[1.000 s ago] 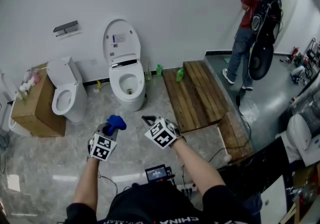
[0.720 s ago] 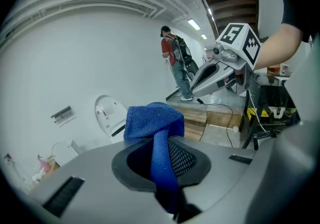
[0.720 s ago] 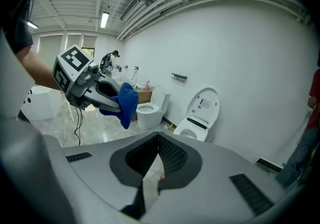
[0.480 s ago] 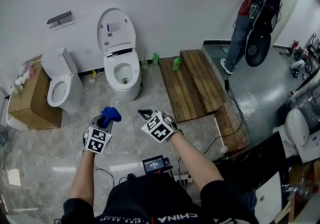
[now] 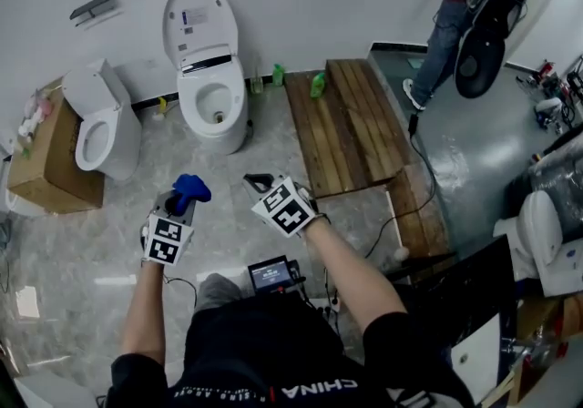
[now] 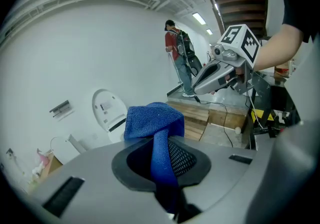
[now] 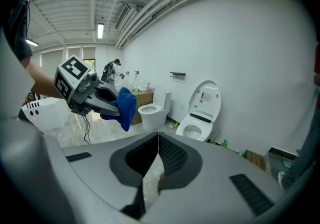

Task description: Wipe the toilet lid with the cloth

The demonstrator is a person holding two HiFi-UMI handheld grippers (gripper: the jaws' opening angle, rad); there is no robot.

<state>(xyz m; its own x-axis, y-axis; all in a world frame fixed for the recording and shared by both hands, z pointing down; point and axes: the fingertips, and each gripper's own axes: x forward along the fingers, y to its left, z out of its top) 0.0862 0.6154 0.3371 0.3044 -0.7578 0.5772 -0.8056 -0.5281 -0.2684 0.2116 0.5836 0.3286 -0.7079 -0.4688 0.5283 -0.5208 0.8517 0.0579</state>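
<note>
A white toilet (image 5: 211, 101) stands against the far wall with its lid (image 5: 193, 19) raised upright; it also shows as the toilet (image 7: 197, 118) in the right gripper view. My left gripper (image 5: 184, 193) is shut on a blue cloth (image 5: 191, 188), which bunches over the jaws as the blue cloth (image 6: 152, 120) in the left gripper view. My right gripper (image 5: 258, 184) is shut with nothing between its jaws. Both hang over the floor, well short of the toilet.
A second white toilet (image 5: 96, 128) and a cardboard box (image 5: 41, 156) stand at the left. A wooden platform (image 5: 351, 124) with green bottles (image 5: 317, 85) lies right of the toilet. A person (image 5: 465, 10) stands at the far right. A cable (image 5: 414, 178) crosses the floor.
Both grippers have come a little nearer to me and lower, still holding the same poses. The view has shifted, so the toilets and platform sit higher in the picture.
</note>
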